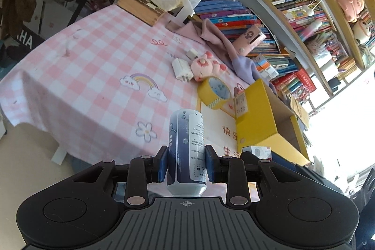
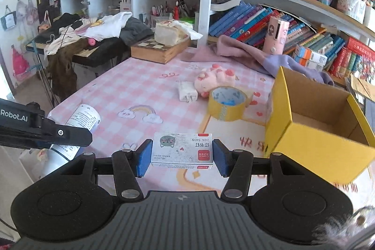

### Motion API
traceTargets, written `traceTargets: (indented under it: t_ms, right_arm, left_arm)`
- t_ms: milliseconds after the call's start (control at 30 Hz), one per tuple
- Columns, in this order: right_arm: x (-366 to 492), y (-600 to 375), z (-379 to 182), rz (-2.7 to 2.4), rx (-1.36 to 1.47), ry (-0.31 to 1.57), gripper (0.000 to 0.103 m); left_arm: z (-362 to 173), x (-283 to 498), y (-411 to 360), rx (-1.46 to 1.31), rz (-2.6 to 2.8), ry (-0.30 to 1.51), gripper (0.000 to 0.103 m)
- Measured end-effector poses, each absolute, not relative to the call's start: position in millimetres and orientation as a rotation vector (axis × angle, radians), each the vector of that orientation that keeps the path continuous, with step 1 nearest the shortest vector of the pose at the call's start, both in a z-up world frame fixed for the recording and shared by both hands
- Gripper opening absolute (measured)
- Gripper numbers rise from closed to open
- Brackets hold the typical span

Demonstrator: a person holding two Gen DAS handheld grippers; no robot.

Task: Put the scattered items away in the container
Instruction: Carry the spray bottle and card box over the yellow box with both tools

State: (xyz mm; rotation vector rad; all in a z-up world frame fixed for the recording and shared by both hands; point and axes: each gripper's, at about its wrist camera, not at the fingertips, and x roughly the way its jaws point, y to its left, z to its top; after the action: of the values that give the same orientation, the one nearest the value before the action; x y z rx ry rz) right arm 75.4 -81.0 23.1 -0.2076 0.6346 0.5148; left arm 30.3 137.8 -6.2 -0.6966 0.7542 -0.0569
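Note:
My left gripper (image 1: 186,164) is shut on a blue and white can (image 1: 187,151) and holds it upright above the table's near edge; the can also shows at the left of the right wrist view (image 2: 79,125). My right gripper (image 2: 182,157) has its blue pads against both ends of a small white staple box (image 2: 182,148) lying on the tablecloth. The yellow cardboard box (image 2: 314,125), open on top, stands to the right; it also shows in the left wrist view (image 1: 260,118). A yellow tape roll (image 2: 227,103), a pink plush pig (image 2: 214,79) and a white charger (image 2: 186,90) lie beyond.
A pink checked tablecloth (image 2: 131,81) covers the table. A purple cloth (image 2: 255,55) lies by the bookshelf (image 2: 304,4) at the back right. A wooden chessboard box (image 2: 159,48) with a cloth bundle sits at the far edge. A clothes-covered keyboard stand (image 2: 77,39) is on the left.

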Motion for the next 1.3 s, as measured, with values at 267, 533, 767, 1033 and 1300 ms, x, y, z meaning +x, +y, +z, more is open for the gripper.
traceTargets:
  t_ms: [267,533,767,1033,1300]
  right_arm:
    - [45.0,-110.1,21.8,0.415,-0.190,0.654,0.052]
    - [25.9,-150.7,16.4,0.277,-0.134,0.704,0.052]
    - [10.1,-183.7,0.5,0.170,-0.077,0.791,0.052]
    - [6.2,-211.2,-11.0,0.099,0.016,0.864,0.052]
    - [7.0,-228.7,-7.1,0.050,0.049,0.853,0.052]
  left_arm:
    - [-9.3,23.2,118.0,-0.704,-0.156,0.766,0.031]
    - [-13.4,31.3,80.9,-0.647,-0.285,0.837,0.031]
    - [-17.6,34.2,50.9,-0.609,-0.382,0.883,0.031]
    - [-26.4,40.9,33.2,-0.596,-0.418,0.948,0.031]
    - [-21.8,54.9,13.5,-0.559,-0.474,0.954,0.031]
